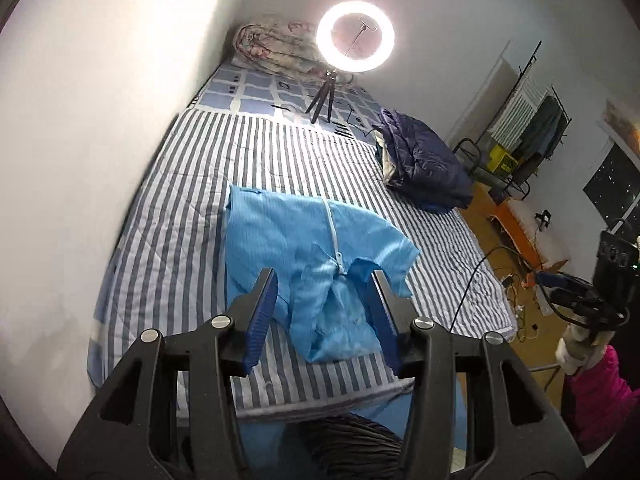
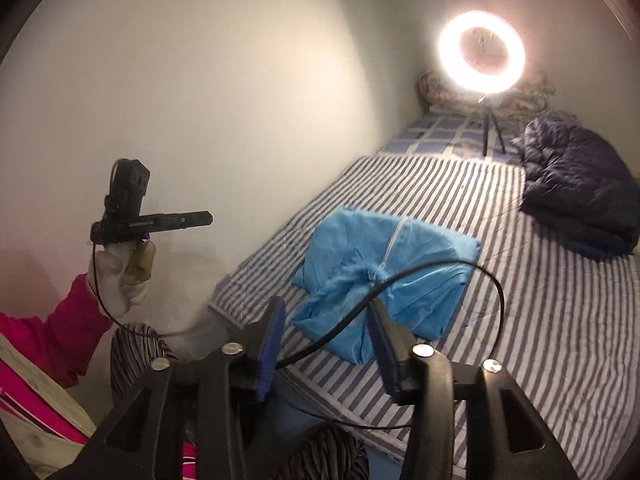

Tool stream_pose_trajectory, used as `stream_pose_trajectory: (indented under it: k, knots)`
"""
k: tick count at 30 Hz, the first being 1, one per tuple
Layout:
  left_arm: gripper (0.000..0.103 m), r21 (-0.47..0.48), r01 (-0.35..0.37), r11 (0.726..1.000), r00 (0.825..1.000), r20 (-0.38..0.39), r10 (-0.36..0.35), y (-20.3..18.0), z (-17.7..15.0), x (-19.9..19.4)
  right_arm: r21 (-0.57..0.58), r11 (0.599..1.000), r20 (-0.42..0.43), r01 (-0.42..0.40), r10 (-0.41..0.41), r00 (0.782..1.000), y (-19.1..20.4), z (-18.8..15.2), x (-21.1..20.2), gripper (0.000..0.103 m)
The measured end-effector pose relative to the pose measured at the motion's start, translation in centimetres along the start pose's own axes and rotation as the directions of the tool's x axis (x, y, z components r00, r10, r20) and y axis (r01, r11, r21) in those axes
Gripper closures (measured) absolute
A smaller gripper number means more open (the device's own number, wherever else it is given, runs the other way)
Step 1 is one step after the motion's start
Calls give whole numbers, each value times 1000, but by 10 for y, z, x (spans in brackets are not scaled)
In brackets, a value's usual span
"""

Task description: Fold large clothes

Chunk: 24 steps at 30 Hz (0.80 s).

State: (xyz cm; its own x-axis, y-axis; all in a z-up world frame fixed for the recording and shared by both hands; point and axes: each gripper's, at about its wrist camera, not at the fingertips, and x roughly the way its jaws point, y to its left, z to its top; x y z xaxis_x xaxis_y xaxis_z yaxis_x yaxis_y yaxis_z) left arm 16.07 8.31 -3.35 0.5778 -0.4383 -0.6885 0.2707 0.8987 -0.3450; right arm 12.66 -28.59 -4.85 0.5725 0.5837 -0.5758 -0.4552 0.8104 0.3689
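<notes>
Blue garment (image 1: 316, 264), loosely folded on striped bed (image 1: 192, 184) near front edge. Left gripper (image 1: 324, 300) and right gripper (image 2: 328, 332) both released, empty, above it. Risk: dangling cable (image 2: 400, 280) snagging fabric, undoing folds.

My left tool (image 1: 324, 286) hangs above the near end of the bed (image 1: 192, 184), its blue-padded fingers (image 1: 262, 312) apart with nothing between them. Below lies the light blue garment (image 1: 288, 236), partly folded on the striped sheet, white zipper running down its middle. Farther along, at the bed's right edge, sits a dark navy jacket (image 1: 420, 164). A lit ring light (image 1: 355, 38) on a small tripod stands near the far end, with a rolled floral quilt (image 1: 272, 46) behind it.
</notes>
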Motion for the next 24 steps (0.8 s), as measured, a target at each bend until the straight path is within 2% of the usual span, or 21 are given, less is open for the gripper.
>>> stream_pose_trajectory:
  k: [4,8,10,13,18,21,24]
  knots:
    - [55,-80,-8,997,998,-62,3,19,6,38,75,997,-13,13,-12,1000,-20,-6,20,50]
    - [55,-133,-76,988,989,-136,58,50,10,86,165,984,-53,62,-54,997,-55,-12,59,49]
    - [55,-180,-95,979,985,-159,66,66,11,105,229,973,-78,32,-15,997,-73,-17,73,49]
    - [55,-236,-101,966,984,-165,62,84,7,121,284,958,-97,47,-20,995,-87,-24,78,50]
    - [55,-250,-98,963,986,-156,60,90,6,127,193,972,-74,134,-122,990,-57,-19,31,50]
    - [55,-245,-78,966,992,-115,51,82,11,117,85,977,-9,196,-196,981,-11,-7,-19,50]
    - [55,-243,-58,968,995,-88,38,75,14,109,3,972,48,236,-236,971,28,3,-56,50]
